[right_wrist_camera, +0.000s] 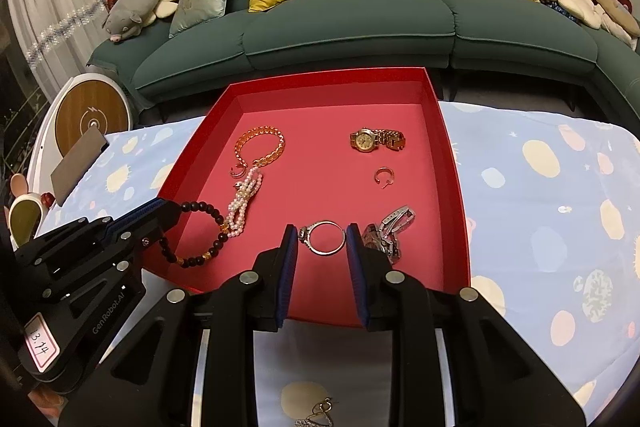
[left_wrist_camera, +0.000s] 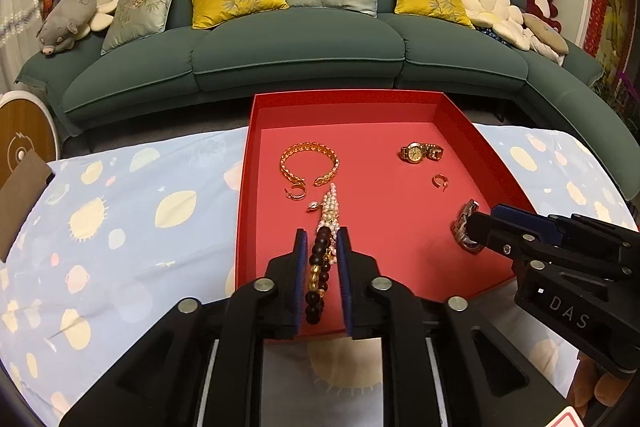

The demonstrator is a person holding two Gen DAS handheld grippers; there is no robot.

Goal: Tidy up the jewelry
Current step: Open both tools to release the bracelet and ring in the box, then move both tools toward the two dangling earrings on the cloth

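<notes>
While the left gripper (left_wrist_camera: 322, 239) is clenched on a dark beaded bracelet (left_wrist_camera: 319, 267), its own camera sees the beads only edge-on between the blue pads; the right wrist view shows the whole loop (right_wrist_camera: 196, 233) hanging from that gripper (right_wrist_camera: 170, 217) over the near left corner of the red tray (right_wrist_camera: 454, 163). Just ahead of the left gripper lies a pearl bracelet (left_wrist_camera: 331, 205), and beyond it a gold chain bangle (left_wrist_camera: 310, 163) with a small hoop earring (left_wrist_camera: 295, 191) beside it. The right gripper (right_wrist_camera: 322, 239) stands part open around a silver ring-shaped bracelet (right_wrist_camera: 324, 238), both pads close to its sides; whether they touch it I cannot tell. Only the right view shows this ring; in the left view the right gripper (left_wrist_camera: 474, 227) hides it. Just right of the right gripper lies a silver watch (right_wrist_camera: 386, 233). Farther ahead sit a second hoop earring (right_wrist_camera: 384, 177) and a gold watch (right_wrist_camera: 376, 139).
</notes>
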